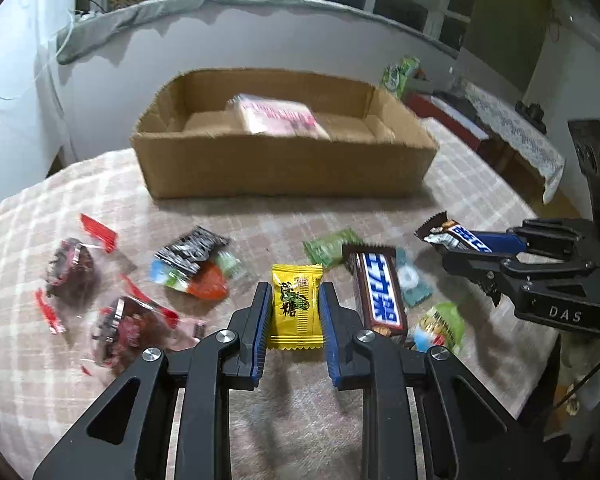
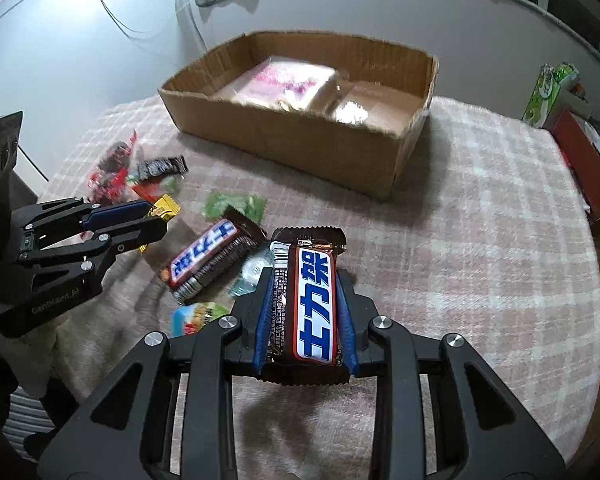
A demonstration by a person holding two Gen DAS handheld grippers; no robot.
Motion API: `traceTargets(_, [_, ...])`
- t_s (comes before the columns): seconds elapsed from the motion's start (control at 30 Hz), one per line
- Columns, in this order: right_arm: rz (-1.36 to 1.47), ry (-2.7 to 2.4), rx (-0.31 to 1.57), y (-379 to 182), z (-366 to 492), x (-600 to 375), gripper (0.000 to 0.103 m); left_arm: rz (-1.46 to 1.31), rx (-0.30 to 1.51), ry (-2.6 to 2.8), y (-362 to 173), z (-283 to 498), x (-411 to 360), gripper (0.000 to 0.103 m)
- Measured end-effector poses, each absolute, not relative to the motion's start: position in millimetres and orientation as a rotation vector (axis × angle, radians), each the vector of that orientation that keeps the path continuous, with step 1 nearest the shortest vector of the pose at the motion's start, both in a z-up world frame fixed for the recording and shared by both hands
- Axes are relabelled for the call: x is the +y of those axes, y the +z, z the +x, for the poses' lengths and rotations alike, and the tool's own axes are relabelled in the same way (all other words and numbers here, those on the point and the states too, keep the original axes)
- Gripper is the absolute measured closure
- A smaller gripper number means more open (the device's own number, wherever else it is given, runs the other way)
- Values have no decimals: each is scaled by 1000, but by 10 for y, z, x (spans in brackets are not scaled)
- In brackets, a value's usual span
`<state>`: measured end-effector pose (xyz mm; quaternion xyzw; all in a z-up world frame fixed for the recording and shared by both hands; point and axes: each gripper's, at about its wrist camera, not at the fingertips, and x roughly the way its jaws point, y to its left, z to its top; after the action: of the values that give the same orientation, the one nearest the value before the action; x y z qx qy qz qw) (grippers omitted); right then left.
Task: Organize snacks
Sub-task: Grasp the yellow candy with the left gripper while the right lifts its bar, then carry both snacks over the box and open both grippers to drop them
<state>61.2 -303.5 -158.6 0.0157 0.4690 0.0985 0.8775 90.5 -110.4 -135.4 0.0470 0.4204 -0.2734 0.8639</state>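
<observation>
The left gripper [image 1: 296, 312] pinches a yellow candy packet [image 1: 297, 305] and the right gripper [image 2: 306, 312] clamps a chocolate bar [image 2: 315, 304], with a second bar [image 1: 378, 294], green wrappers [image 1: 332, 246] and red sweets [image 1: 74, 268] scattered on the checked cloth [image 2: 480, 260] before the cardboard box [image 1: 284, 168].

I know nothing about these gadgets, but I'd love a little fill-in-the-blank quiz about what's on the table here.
1. The left gripper is shut on a small ____ candy packet.
2. The right gripper is shut on a chocolate bar with a brown and ____ wrapper.
3. Behind the loose snacks stands an open ____ box.
4. The second chocolate bar lies on the checked ____.

Missing words: yellow; blue; cardboard; tablecloth
</observation>
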Motion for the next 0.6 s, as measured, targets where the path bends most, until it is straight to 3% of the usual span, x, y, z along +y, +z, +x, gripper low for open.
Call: traceTargets(0.6, [30,179,790,-737,1034,-3227,73,-19,703,-503,-596,1519,-912,81])
